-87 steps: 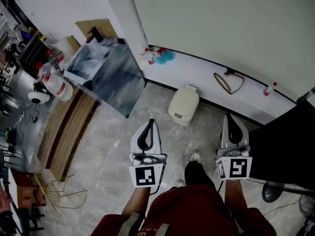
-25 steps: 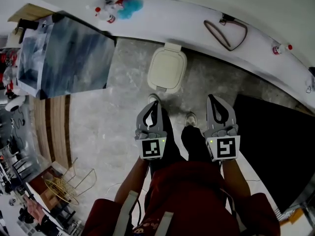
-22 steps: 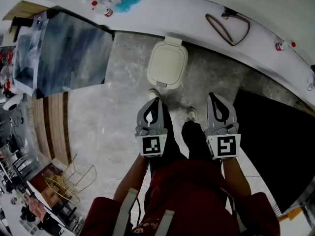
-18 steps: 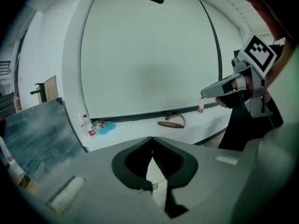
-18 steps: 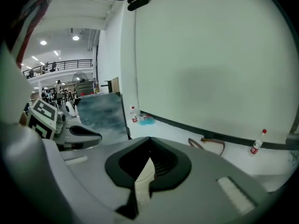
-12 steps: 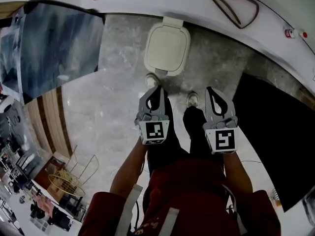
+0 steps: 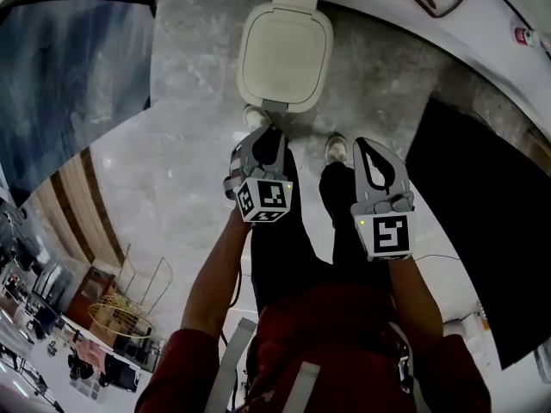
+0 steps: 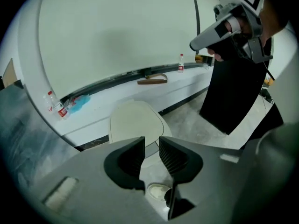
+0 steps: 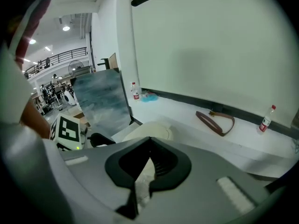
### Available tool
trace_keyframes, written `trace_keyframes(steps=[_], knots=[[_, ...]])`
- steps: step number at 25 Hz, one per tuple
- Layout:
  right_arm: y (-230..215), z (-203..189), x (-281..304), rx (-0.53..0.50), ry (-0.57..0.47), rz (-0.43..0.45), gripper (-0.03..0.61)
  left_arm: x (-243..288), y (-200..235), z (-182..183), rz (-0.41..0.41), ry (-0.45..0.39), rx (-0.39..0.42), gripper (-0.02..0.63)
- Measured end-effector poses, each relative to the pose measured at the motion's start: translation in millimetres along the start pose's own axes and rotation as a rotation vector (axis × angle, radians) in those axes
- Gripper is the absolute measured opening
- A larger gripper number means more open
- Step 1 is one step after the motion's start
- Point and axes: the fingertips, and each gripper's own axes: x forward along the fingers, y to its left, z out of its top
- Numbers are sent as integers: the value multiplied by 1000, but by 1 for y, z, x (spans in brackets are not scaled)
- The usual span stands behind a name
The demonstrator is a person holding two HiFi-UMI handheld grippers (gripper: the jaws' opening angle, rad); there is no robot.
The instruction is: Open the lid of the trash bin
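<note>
The cream trash bin (image 7: pixel 286 54) stands on the stone floor against the wall ledge, lid down. My left gripper (image 7: pixel 263 136) hovers just short of the bin's near edge, tilted downward. Its jaws are opening, with a narrow gap and nothing between them. In the left gripper view the bin (image 8: pixel 133 119) lies right beyond the left gripper (image 8: pixel 151 146). My right gripper (image 7: pixel 372 151) hangs to the right of the bin, over the floor, jaws shut and empty. In the right gripper view the right gripper (image 9: pixel 149 143) points past the bin lid (image 9: pixel 145 128).
A black panel (image 7: pixel 482 205) lies right of my right gripper. A grey-blue sheet (image 7: pixel 69 84) leans at the left. The white ledge (image 8: pixel 187 85) carries a brown strap (image 8: pixel 152 80) and bottles (image 8: pixel 181 62). The person's shoes (image 7: pixel 336 148) stand close before the bin.
Both grippers have come down toward the bin, which now looks larger and nearer. The left gripper has rolled and its jaws have parted; the right stays shut.
</note>
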Motion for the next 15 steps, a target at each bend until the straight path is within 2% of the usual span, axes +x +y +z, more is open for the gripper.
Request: trace_keyframes(steps=[5, 10, 15], knots=[[5, -21, 10, 8, 34, -1, 0, 31, -11, -34, -63, 84, 146, 161], [5, -24, 19, 20, 47, -14, 0, 53, -24, -55, -111, 148, 396, 218], [5, -31, 26, 25, 63, -23, 0, 68, -30, -76, -123, 221, 509, 285]])
